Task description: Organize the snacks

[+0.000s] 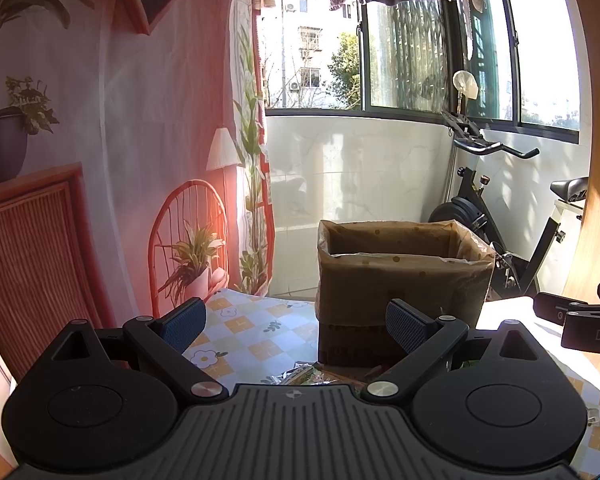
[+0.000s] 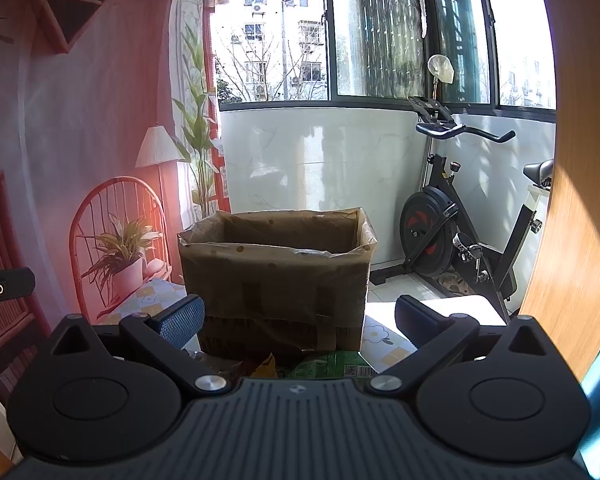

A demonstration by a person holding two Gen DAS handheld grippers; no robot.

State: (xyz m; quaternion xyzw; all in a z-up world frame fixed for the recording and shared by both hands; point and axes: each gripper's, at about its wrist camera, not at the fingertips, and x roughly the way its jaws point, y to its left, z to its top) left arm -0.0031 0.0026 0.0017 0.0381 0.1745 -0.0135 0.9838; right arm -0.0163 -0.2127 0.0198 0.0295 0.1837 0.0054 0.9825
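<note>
Beyond each open gripper, box stands upright.

Only readable bit is "DA" in pale letters on the black clamp at the right edge of the left wrist view. The green snack packet has print too blurry to read.

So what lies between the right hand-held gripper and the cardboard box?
Snack packets, a green one clearest, lie between the open right hand-held gripper and the cardboard box, seen in the right wrist view.
</note>
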